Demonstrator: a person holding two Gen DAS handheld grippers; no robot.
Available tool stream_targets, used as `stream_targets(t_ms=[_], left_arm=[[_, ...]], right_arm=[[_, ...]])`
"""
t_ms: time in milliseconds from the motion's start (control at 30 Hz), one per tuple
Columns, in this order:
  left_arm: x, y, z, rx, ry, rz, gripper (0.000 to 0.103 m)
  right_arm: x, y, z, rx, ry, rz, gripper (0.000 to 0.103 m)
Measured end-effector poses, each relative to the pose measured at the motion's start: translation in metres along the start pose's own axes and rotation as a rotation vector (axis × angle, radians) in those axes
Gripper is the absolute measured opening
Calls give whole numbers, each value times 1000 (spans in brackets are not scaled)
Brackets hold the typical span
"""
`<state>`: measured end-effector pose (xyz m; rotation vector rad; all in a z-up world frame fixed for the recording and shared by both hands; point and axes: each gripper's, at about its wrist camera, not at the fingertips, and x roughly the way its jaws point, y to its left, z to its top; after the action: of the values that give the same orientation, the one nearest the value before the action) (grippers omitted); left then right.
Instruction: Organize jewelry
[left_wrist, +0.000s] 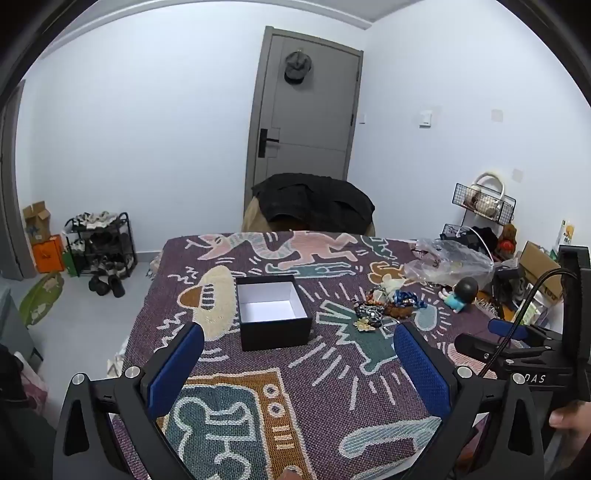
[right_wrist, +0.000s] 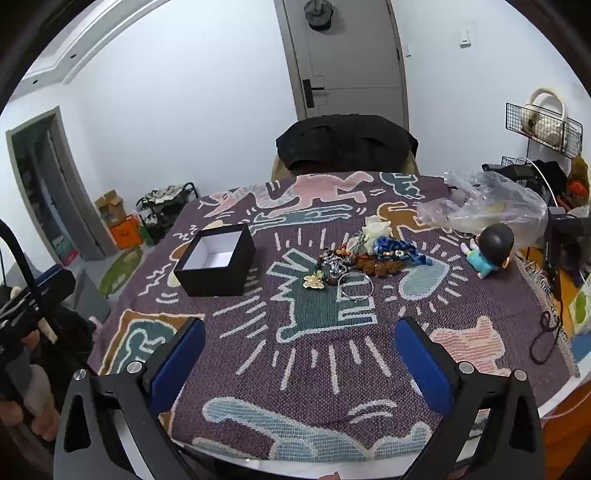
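An open black box (left_wrist: 274, 312) with a white inside sits empty on the patterned tablecloth (left_wrist: 306, 391); the right wrist view has this box (right_wrist: 216, 262) at left of centre. A pile of jewelry (left_wrist: 384, 304) lies to its right: beads, a gold butterfly piece (right_wrist: 314, 281), a silver bangle (right_wrist: 355, 285) and blue cord (right_wrist: 399, 251). My left gripper (left_wrist: 298, 343) stands open near the table's front, short of the box, nothing between its blue pads. My right gripper (right_wrist: 299, 339) is open too, short of the jewelry pile (right_wrist: 354, 258), and empty.
A small doll (right_wrist: 489, 249) with a dark head lies right of the pile, behind it a clear plastic bag (right_wrist: 487, 206). A chair draped with a black jacket (right_wrist: 345, 144) stands at the table's far edge. The other gripper (left_wrist: 524, 347) shows at right in the left wrist view.
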<state>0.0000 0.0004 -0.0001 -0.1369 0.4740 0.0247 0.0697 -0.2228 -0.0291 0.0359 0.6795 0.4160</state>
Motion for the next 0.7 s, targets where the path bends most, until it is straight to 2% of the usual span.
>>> stream_targets(t_ms=[333, 700], left_arm=[[-1, -2, -1, 5, 2, -5, 103], [0, 1, 0, 0, -3, -5, 103]], right_arm=[[4, 3, 1, -40, -8, -30, 103], [-2, 1, 3, -42, -36, -24, 103]])
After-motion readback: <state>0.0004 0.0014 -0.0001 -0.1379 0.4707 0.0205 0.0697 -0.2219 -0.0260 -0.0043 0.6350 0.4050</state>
